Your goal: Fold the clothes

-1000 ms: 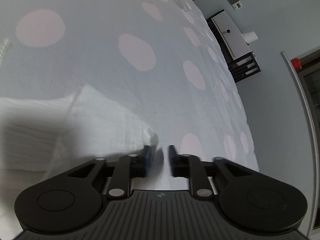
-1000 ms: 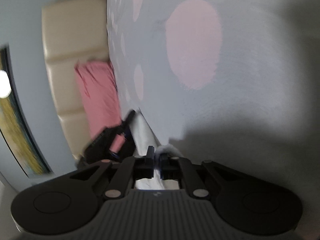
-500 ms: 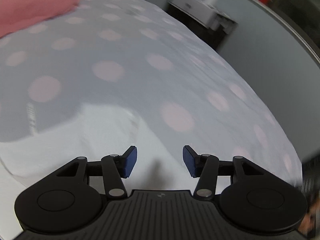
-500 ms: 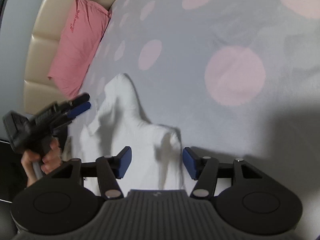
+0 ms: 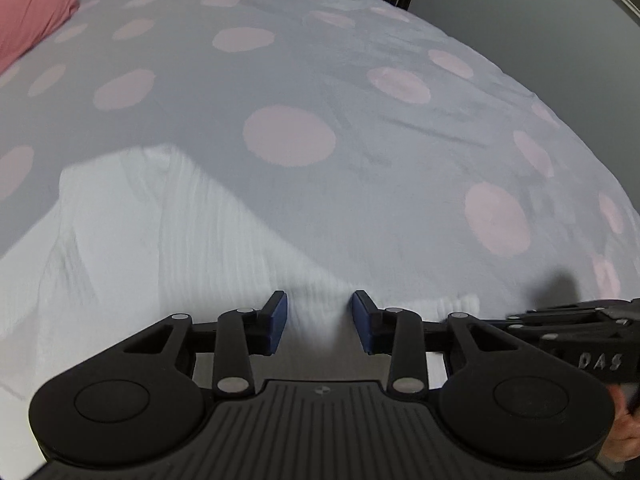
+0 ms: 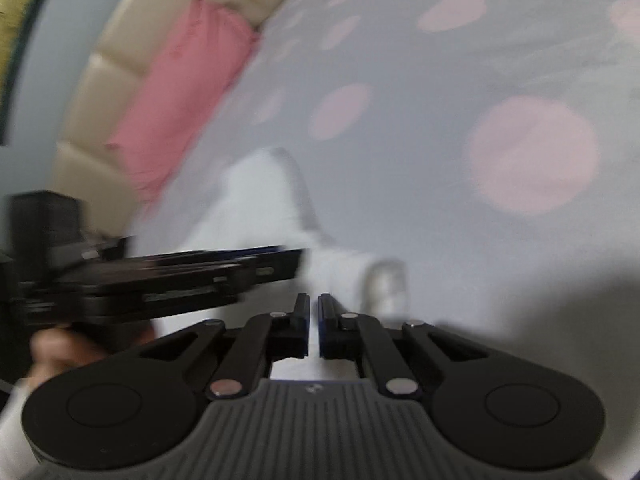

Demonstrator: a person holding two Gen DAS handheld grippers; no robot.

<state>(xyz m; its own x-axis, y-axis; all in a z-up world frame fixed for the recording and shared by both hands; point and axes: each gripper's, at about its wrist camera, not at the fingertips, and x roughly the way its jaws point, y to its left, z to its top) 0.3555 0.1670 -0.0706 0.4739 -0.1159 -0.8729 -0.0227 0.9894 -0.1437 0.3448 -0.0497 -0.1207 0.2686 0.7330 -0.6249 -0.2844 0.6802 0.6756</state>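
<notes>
A white ribbed garment point(image 5: 168, 240) lies spread on the bed point(image 5: 360, 128), over a pale blue cover with pink dots, its near edge bunched up just ahead of both grippers. The left gripper point(image 5: 319, 322) is partly spread and closing, with a raised ridge of the white cloth between its blue pads, though they do not look pressed onto it yet. The right gripper point(image 6: 314, 322) has its jaws pressed together; the view is blurred, and white cloth shows behind and below the tips, but whether any of it is pinched cannot be told. The two grippers sit close together, each showing at the edge of the other's view. The likely trouble is an uneven pickup: if the left closes on a thin fold only, or the right has caught nothing, lifting would drag one corner and twist the garment instead of folding it straight. Being so near, they could also knock together. A pink pillow point(image 6: 188, 92) rests against the headboard point(image 6: 100, 92), well apart.
</notes>
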